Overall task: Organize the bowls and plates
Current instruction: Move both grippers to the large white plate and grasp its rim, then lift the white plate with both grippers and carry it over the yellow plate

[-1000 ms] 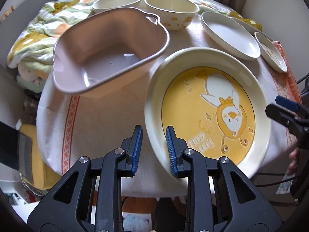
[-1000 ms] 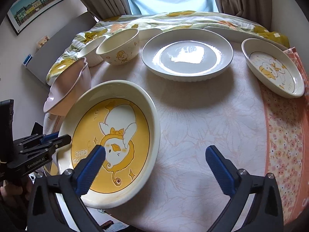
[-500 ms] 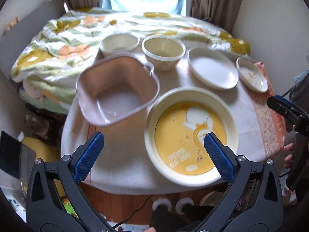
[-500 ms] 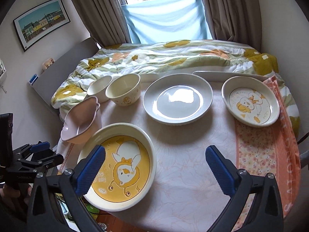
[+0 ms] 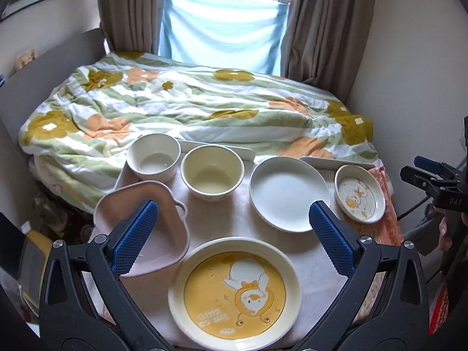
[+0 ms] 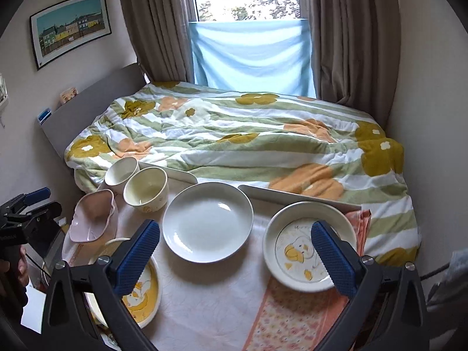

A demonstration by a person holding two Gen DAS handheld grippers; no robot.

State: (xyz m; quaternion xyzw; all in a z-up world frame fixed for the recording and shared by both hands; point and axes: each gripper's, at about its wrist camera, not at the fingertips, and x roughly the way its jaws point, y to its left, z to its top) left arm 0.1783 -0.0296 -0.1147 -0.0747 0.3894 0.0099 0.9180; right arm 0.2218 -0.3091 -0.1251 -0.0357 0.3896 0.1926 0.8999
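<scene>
Both grippers hang above the near edge of a round table (image 6: 210,292), and neither holds anything. My left gripper (image 5: 231,205) is open wide over the large yellow duck plate (image 5: 234,292). The pink square bowl (image 5: 171,234) sits to its left. Behind stand a white bowl (image 5: 153,156), a cream bowl (image 5: 212,172), a plain white plate (image 5: 288,197) and a small duck plate (image 5: 359,197). My right gripper (image 6: 235,225) is open too. It frames the white plate (image 6: 207,222), and its right pad overlaps the small duck plate (image 6: 295,251).
A bed with a floral quilt (image 5: 190,108) butts against the table's far side, with curtains and a window behind. Flat white boards (image 6: 292,196) lie along the table's rear edge. An orange patterned cloth (image 6: 286,316) covers the right side. A hand (image 5: 444,234) shows at right.
The left jaws went from nearly shut to wide open. Both grippers rose and drew back from the table, so the dishes look smaller and the bed and window came into view.
</scene>
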